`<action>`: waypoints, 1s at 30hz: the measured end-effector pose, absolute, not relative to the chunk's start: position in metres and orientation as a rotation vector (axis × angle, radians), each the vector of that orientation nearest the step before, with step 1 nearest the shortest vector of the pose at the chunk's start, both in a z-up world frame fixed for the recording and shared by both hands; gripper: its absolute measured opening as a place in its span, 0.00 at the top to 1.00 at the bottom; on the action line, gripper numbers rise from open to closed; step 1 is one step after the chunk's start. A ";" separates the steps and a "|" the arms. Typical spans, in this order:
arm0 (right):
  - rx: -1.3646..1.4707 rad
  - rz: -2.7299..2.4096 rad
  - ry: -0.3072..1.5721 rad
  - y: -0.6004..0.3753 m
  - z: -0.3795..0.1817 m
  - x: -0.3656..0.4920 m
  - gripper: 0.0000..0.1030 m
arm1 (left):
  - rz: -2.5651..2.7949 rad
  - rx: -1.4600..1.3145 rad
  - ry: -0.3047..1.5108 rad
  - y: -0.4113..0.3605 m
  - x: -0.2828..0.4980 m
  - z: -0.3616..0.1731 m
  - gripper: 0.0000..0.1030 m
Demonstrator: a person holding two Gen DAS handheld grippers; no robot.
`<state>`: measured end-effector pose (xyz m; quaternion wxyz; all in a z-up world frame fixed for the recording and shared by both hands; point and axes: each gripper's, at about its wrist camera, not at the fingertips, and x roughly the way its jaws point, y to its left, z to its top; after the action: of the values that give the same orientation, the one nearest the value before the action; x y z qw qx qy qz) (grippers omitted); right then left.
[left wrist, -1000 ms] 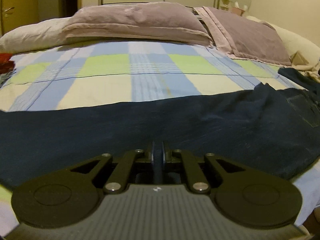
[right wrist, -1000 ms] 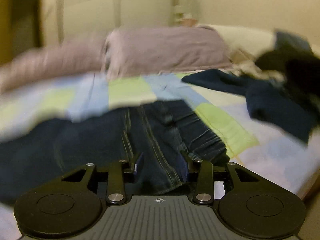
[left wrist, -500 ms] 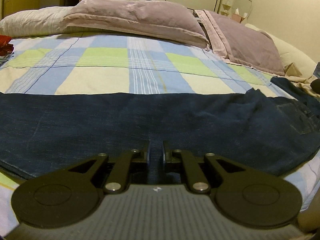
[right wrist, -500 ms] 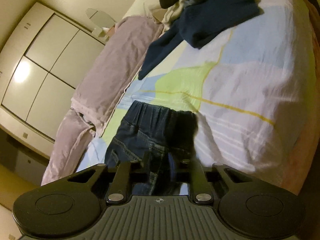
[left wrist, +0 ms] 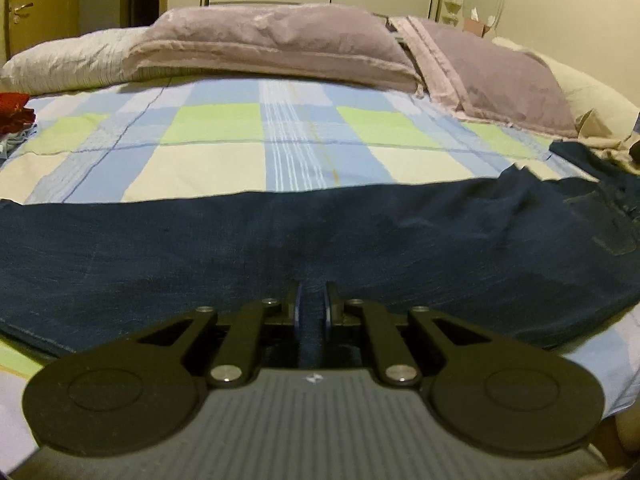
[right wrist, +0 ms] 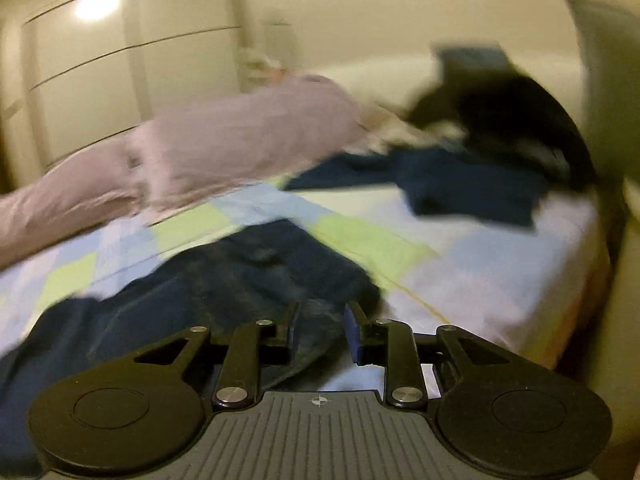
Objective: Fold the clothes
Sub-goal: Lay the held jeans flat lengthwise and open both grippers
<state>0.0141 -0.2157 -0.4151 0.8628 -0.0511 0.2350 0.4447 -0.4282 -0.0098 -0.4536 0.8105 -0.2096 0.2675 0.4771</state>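
Observation:
Dark blue jeans (left wrist: 320, 232) lie stretched across the checked bedspread (left wrist: 248, 148), legs to the left and the waist with a back pocket to the right. My left gripper (left wrist: 311, 300) sits low at the jeans' near edge, its jaws slightly parted with denim between them. In the blurred right wrist view, the waist end of the jeans (right wrist: 256, 272) lies in front of my right gripper (right wrist: 320, 316), whose jaws stand apart with denim between them.
Lilac pillows (left wrist: 272, 48) and a white pillow (left wrist: 68, 64) line the head of the bed. A red garment (left wrist: 14, 112) lies at the left edge. A pile of dark clothes (right wrist: 480, 152) sits at the bed's right side. A wardrobe (right wrist: 120, 72) stands behind.
My left gripper's jaws have opened from fully shut to slightly parted. My right gripper swung from a tilted view back to level, and its jaws have spread wider around the waist.

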 end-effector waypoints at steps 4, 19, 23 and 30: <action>-0.312 1.072 0.528 -0.186 -0.451 -0.013 0.74 | 1.038 -0.463 0.622 -0.015 -0.424 -0.460 0.91; -0.449 1.100 0.593 -0.157 -0.432 -0.089 0.73 | 1.122 -0.466 0.663 -0.043 -0.438 -0.438 0.89; -0.398 1.139 0.596 -0.179 -0.409 -0.115 0.73 | 1.180 -0.469 0.678 -0.060 -0.450 -0.422 0.89; -0.374 1.140 0.693 -0.196 -0.411 -0.150 0.72 | 1.227 -0.484 0.686 -0.095 -0.479 -0.407 0.83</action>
<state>-0.1497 -0.1961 -0.4108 0.7694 -0.1726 0.3196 0.5254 -0.4792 -0.0954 -0.4069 0.7362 -0.2203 0.3124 0.5584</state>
